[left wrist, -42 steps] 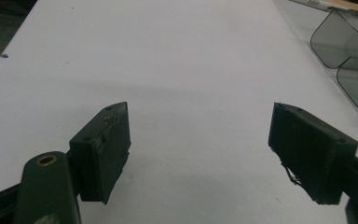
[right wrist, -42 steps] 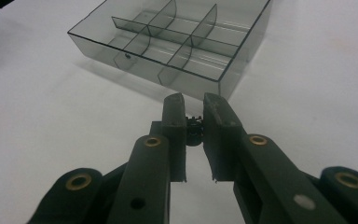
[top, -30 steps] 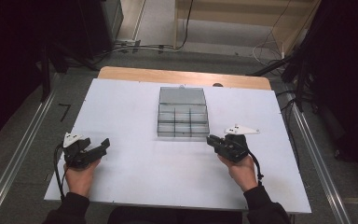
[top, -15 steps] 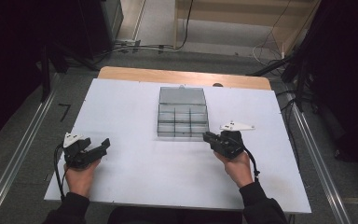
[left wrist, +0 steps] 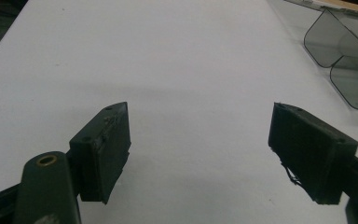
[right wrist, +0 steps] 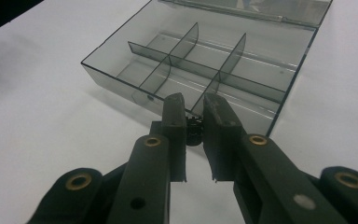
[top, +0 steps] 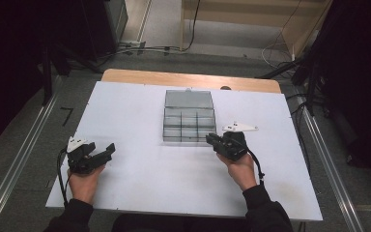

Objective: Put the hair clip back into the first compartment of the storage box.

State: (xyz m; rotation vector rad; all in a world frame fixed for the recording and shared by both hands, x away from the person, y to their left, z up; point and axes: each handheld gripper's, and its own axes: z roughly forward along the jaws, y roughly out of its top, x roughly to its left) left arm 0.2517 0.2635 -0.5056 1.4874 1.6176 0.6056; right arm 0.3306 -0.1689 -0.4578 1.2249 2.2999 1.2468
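Nearest me, the right gripper (right wrist: pixel 194 122) is pinched on a small black part (right wrist: pixel 194 130) – too small to identify – and hangs just short of the clear divided box's (top: pixel 189 121) near wall. The left gripper (left wrist: pixel 200 154) rests with its jaws spread wide and empty over bare white table (top: pixel 135 179), well off to the side. Beyond, the box sits mid-table, lid back, compartments apparently empty – so I'd say the part is picked up and the drop into a compartment remains.

Small black part (right wrist: pixel 194 132) mostly hidden
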